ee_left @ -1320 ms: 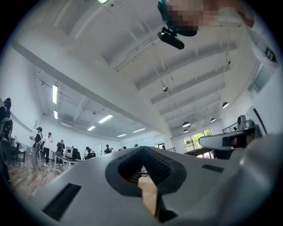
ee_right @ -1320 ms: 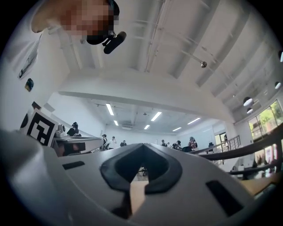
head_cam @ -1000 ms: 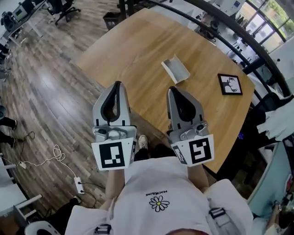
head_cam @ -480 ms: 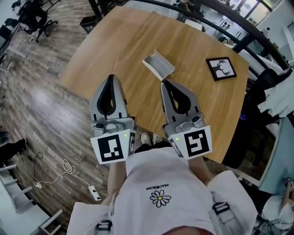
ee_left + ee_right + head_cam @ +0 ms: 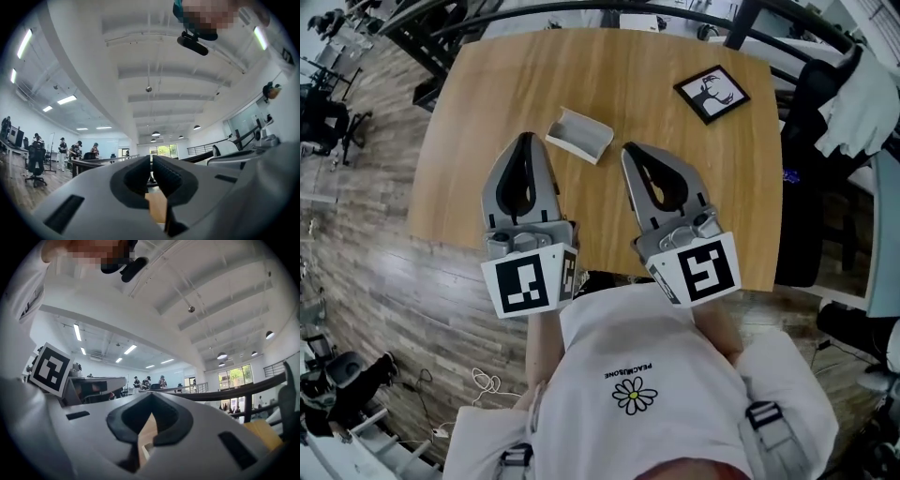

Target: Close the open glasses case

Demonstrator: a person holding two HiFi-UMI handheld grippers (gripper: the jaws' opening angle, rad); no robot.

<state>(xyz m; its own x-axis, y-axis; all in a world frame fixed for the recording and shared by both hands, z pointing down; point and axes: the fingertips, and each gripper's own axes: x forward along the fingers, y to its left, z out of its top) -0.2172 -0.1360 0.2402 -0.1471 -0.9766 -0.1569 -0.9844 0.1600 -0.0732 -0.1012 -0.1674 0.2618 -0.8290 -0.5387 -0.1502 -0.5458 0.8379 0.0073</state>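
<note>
The open glasses case (image 5: 578, 134) lies on the table (image 5: 478, 84) between both gripper tips, its long axis slanting far-left to near-right. The left gripper (image 5: 525, 139) and right gripper (image 5: 629, 148) are closed and empty. The case's inside is too small to make out.

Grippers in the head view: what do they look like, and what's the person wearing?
The left gripper and right gripper are grey tapering shells with black pads, each backed by a white cube bearing black square markers. The person wears a white T-shirt with a daisy print.
</note>
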